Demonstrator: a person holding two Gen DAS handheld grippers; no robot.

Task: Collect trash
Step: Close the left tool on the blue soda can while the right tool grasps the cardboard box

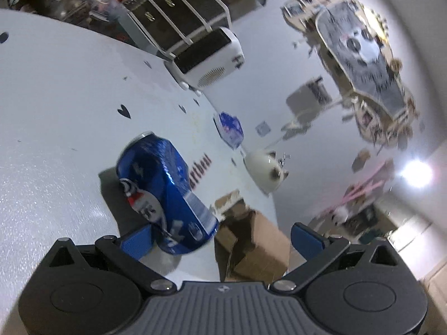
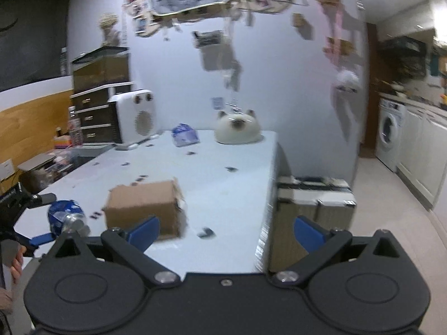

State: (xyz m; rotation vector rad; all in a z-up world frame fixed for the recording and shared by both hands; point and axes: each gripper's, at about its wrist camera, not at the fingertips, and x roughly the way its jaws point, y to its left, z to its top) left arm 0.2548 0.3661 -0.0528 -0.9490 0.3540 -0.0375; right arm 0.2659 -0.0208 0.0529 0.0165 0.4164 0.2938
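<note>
Dented blue can point(image 1: 167, 192) lies on its side on the white table point(image 1: 56, 111), near the front edge; its lower end sits just inside the left gripper point(image 1: 220, 238), against the left blue finger point(image 1: 138, 241); the other finger is well clear of it, jaws wide apart, nothing clamped. From the right wrist view the same can point(image 2: 65, 217) shows between the left gripper's point(image 2: 42, 217) spread fingers, a hand point(image 2: 16, 262) behind it at the frame edge.

Cardboard box point(image 2: 144, 209) stands on the table just right of the can, a small gap between them; it sits directly ahead of the right gripper point(image 2: 226, 236), near its left finger point(image 2: 144, 234); contact cannot be told. Right gripper is spread wide and empty.

Further back: crumpled blue-and-white wrapper point(image 2: 184, 136); white cat-shaped ornament point(image 2: 237, 128) at the far edge; white heater point(image 2: 137, 117) at the far left corner; small dark heart marks point(image 1: 124, 110) scattered over the tabletop. Beyond the table's right side stands a striped case point(image 2: 315, 201) on the floor; washing machine point(image 2: 389, 131) along the right wall.
</note>
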